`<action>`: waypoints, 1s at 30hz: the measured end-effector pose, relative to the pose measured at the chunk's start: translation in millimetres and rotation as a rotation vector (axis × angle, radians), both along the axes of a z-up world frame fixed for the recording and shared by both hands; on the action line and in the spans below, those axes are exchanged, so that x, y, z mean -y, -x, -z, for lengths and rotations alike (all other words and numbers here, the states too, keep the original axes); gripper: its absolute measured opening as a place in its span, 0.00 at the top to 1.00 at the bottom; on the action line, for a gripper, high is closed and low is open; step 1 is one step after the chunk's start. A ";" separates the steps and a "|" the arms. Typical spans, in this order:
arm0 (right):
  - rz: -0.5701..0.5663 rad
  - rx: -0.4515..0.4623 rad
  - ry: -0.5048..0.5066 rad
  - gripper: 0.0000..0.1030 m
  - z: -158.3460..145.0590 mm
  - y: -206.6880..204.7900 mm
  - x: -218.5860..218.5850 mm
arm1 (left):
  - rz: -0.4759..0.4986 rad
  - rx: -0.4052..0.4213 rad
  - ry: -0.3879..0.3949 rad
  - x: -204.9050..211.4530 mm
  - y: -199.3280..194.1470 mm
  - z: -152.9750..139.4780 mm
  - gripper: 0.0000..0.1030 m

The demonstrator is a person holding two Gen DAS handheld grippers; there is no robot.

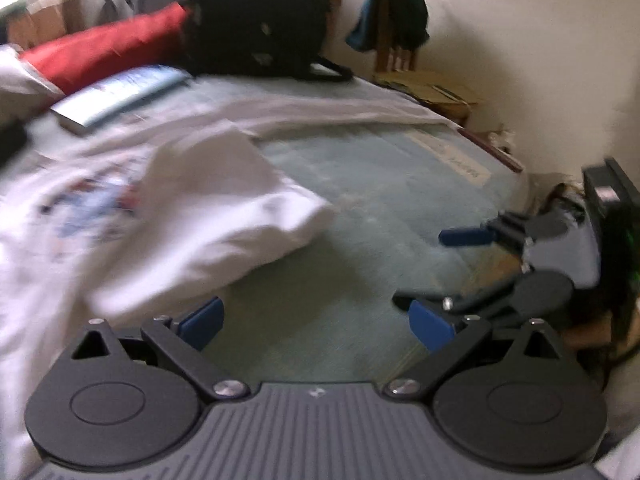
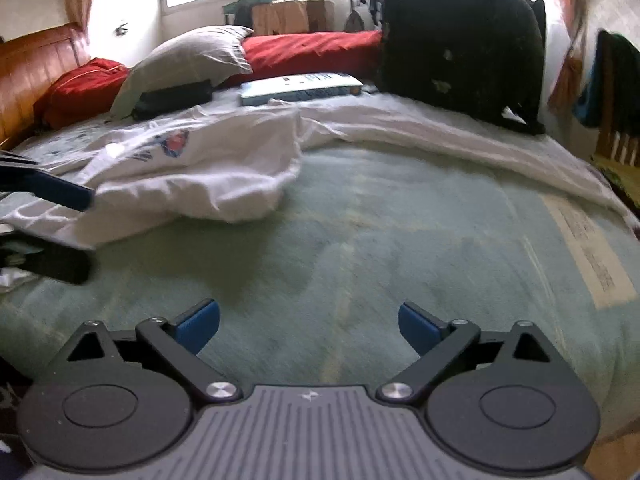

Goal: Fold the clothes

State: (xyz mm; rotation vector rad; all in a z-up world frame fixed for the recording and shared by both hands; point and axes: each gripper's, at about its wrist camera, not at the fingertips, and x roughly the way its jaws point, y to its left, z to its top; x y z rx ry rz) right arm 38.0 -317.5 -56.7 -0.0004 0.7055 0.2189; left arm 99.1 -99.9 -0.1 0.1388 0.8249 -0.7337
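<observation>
White cotton, a printed T-shirt (image 2: pixel 192 168), lies crumpled toward the left side of the bed (image 2: pixel 400 240), partly doubled over itself, with a long white strip of fabric (image 2: pixel 460 136) running from it toward the bed's far right corner; we cannot tell if that strip is part of the shirt or a separate sheet. Both tools are empty: the left hand-held gripper (image 1: pixel 316 328) has jaws spread wide with nothing between them, just beside the shirt's near fold, and the right hand-held gripper (image 2: pixel 308 326) is likewise released, jaws wide over bare green blanket, apart from the cloth. Risks as we judge them: a pinch at the bunched fold could catch two layers or the blanket pile underneath and drag it all askew; grabbing the white strip by mistake would pull the wrong thing; both frames are smeared, so aim is uncertain. The two tools are near each other at the near edge, so a crossing reach could knock them together. Room: the middle and right of the bed are open blanket, good for spreading. The far edge is crowded by a black backpack (image 2: pixel 460 40), a book (image 2: pixel 300 86), a grey pillow (image 2: pixel 188 60) and a red cushion (image 2: pixel 312 52), so a sweep that way could shove them. The right edge drops off near a chair (image 1: pixel 396 32).
</observation>
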 end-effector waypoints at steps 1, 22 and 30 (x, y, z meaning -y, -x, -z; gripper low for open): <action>0.008 -0.006 -0.014 0.04 2.2 1.0 4.5 | 0.011 -0.024 0.008 6.7 -7.6 6.6 0.04; 0.029 -0.019 -0.031 0.00 15.1 -5.4 12.9 | -0.356 0.005 0.138 -42.2 -133.9 6.7 0.05; -0.054 0.031 -0.172 0.01 -2.9 -10.0 11.1 | -0.303 0.115 0.043 -43.5 -99.6 -10.8 0.05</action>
